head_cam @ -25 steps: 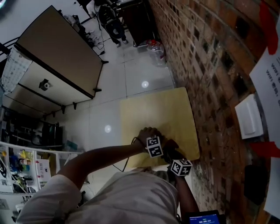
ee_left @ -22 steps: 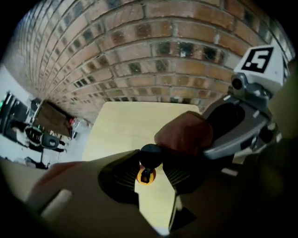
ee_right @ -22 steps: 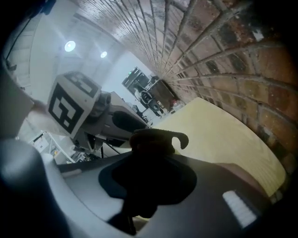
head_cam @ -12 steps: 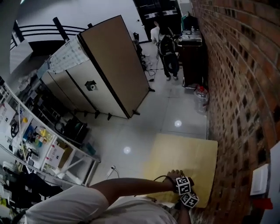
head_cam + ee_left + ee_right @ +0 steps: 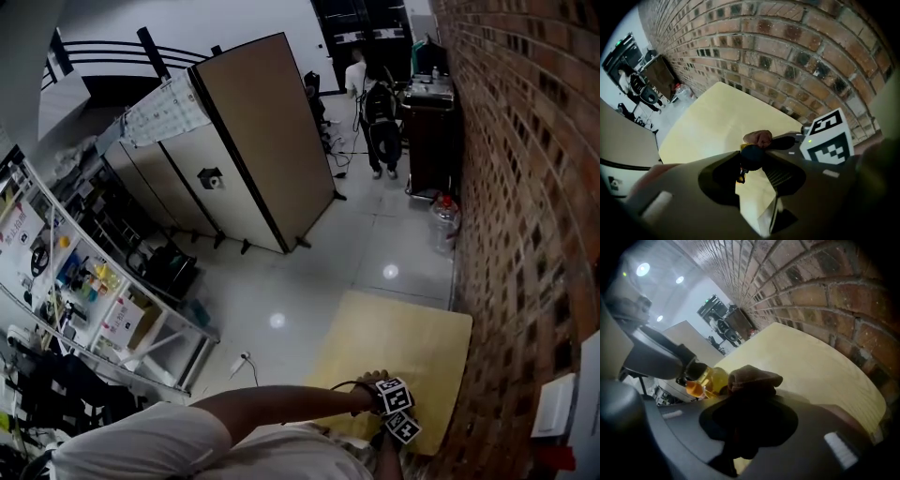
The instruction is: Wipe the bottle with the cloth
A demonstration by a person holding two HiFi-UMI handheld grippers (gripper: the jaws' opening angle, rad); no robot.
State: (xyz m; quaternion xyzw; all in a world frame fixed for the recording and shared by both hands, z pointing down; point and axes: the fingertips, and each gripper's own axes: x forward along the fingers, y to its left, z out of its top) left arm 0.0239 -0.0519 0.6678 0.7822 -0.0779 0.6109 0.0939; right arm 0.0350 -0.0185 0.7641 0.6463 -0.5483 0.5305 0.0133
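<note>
The bottle [image 5: 711, 379] is kept pinched at its dark cap by the left gripper [image 5: 752, 164] above the table [image 5: 811, 362], and the brown cloth [image 5: 754, 378], pinched by the right gripper [image 5: 750, 420], is touching it there.

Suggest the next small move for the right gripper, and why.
Probably rub the brown cloth along the yellow bottle: the right gripper pinches the cloth, which appears to touch the bottle's side, while the left gripper clamps the bottle near its dark cap.
</note>
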